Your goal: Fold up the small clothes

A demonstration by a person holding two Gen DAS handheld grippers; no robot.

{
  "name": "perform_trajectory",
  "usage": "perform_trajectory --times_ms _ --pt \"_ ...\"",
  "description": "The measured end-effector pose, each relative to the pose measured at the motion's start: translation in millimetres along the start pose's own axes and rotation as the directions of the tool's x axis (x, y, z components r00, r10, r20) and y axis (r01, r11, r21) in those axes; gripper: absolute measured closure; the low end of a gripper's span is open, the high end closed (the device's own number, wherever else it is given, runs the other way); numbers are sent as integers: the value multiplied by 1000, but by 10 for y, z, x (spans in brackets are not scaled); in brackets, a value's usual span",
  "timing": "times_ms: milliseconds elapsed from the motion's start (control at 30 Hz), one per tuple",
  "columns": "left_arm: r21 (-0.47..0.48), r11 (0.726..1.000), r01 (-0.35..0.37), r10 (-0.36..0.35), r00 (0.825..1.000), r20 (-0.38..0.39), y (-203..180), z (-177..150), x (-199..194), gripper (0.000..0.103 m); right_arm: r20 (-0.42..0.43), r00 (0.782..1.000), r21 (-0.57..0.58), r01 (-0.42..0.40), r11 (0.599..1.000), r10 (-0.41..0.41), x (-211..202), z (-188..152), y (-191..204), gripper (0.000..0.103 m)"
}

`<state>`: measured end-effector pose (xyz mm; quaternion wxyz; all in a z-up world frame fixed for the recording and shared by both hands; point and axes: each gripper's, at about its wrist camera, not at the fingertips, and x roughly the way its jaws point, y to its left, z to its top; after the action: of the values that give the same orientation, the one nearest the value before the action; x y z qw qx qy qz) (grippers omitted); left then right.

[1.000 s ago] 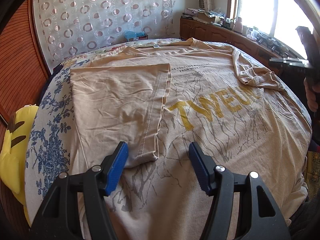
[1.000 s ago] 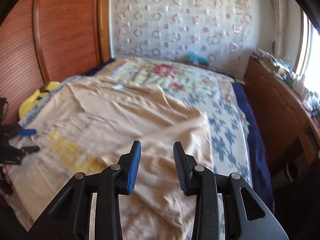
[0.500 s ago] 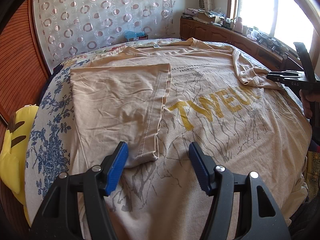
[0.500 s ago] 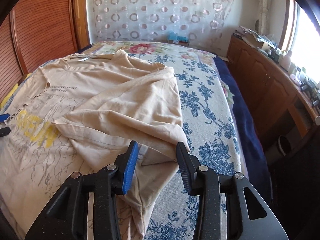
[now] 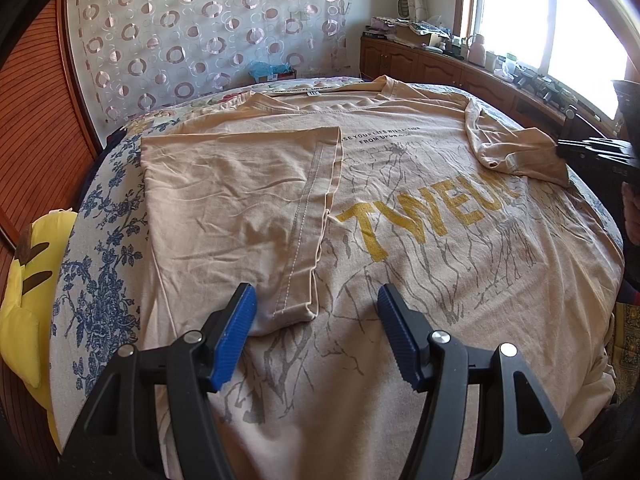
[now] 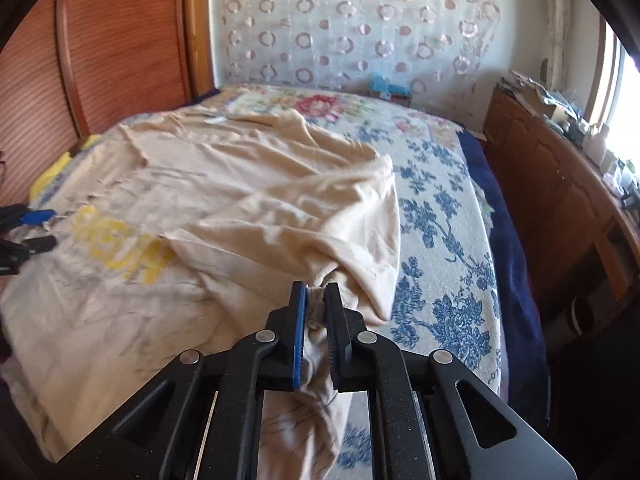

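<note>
A beige T-shirt (image 5: 420,208) with yellow lettering lies spread on the bed, its left sleeve (image 5: 240,208) folded inward over the body. My left gripper (image 5: 316,320) is open and empty, low over the shirt near the folded sleeve's lower corner. My right gripper (image 6: 316,300) is shut on a bunched fold of the shirt's right side (image 6: 312,216). The right gripper also shows at the right edge of the left wrist view (image 5: 592,152), by the crumpled right sleeve (image 5: 516,152). The left gripper shows at the left edge of the right wrist view (image 6: 36,228).
The bed has a blue floral cover (image 6: 440,216). A yellow plush pillow (image 5: 28,272) lies at the bed's left edge. Wooden cabinets (image 6: 560,184) with clutter run along the window side. A wooden panel wall (image 6: 120,40) and a patterned curtain (image 5: 200,32) stand behind the bed.
My right gripper has closed on the shirt's right side and gathered the cloth between its fingers; it was open half a second ago. My left gripper has not moved.
</note>
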<state>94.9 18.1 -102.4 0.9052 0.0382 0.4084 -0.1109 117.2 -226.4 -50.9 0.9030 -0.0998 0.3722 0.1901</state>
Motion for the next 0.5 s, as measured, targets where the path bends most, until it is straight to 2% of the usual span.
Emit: perform_trajectory --times_ms 133,333,400,433,500 --pt "0 1000 0 0 1000 0 5 1 1 40 -1 999 -52 -39 998 39 -168 -70 230 96" --pt "-1 1000 0 0 1000 0 5 1 2 40 -53 993 -94 -110 989 106 -171 -211 533 96" --pt "0 1000 0 0 1000 1 4 0 2 40 -60 993 -105 -109 989 103 -162 -220 595 85" --pt "-1 1000 0 0 1000 1 4 0 2 40 -54 994 -113 -99 989 93 -167 -210 621 76" --pt "-1 1000 1 -1 1000 1 5 -1 2 40 -35 995 -120 -100 988 96 -183 -156 648 73"
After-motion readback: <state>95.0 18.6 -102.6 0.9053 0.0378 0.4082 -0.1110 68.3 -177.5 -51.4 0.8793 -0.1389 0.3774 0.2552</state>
